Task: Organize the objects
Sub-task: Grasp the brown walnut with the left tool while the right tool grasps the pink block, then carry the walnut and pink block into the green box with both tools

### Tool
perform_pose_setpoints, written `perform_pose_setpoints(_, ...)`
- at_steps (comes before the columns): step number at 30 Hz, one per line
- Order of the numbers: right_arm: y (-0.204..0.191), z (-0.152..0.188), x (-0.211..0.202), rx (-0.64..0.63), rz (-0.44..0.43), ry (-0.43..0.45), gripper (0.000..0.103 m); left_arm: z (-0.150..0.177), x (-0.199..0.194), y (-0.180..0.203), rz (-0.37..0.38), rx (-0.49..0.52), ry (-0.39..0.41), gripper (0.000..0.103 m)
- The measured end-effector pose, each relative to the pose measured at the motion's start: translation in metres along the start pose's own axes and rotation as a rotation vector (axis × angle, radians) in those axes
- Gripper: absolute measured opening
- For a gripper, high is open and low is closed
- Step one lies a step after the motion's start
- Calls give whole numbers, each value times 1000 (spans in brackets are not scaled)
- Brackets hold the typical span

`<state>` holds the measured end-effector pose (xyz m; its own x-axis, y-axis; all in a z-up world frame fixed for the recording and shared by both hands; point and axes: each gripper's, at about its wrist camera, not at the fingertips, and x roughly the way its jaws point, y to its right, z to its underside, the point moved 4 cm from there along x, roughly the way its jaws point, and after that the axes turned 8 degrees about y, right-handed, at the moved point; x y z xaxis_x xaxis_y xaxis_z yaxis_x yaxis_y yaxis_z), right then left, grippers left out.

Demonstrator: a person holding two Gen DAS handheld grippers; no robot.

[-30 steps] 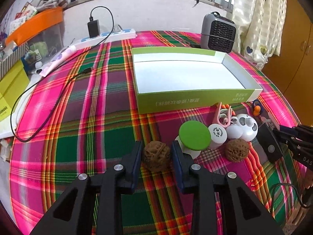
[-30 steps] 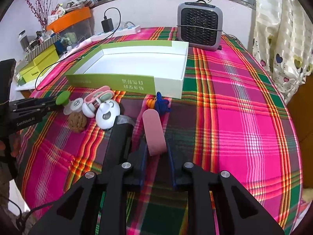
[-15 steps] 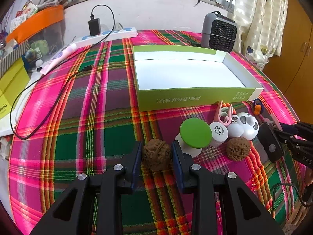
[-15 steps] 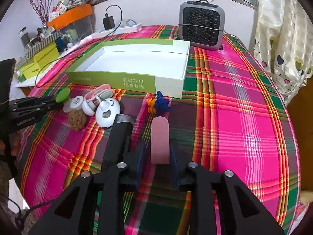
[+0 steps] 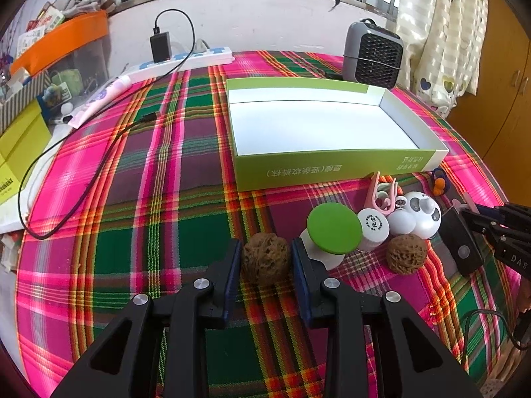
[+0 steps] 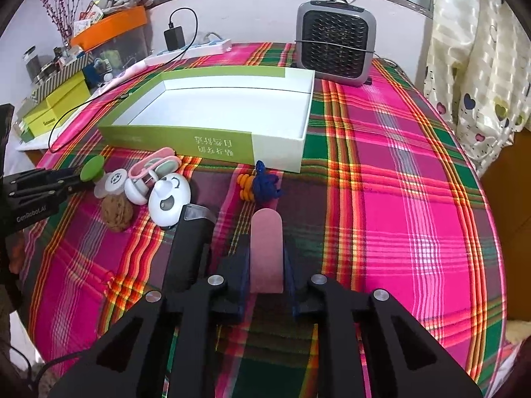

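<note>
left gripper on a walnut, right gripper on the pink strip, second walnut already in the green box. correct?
Not quite. The green box holds nothing; the left wrist view shows the second walnut on the tablecloth beside the white toys. The left gripper is on a walnut, the right gripper on the pink strip.

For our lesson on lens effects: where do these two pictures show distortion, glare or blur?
Left wrist view: dark vignette corners, the green box edges bow, window overexposed, walnut sharp. Right wrist view: same fisheye curving of the plaid tablecloth, pink strip close and slightly soft.
</note>
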<state>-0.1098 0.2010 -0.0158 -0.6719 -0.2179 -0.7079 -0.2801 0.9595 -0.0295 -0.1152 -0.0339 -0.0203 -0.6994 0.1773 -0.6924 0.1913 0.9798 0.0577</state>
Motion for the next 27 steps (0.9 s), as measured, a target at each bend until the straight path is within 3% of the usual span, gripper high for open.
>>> perform_pose_setpoints(11,-1,-18,-11,-4,-20,34,19,-25,-12,-2,14,-1,31,27)
perform_pose_setpoints(27,-7,-82,4,-43,-57,62,19,-72,-1,11,54,39,74,27)
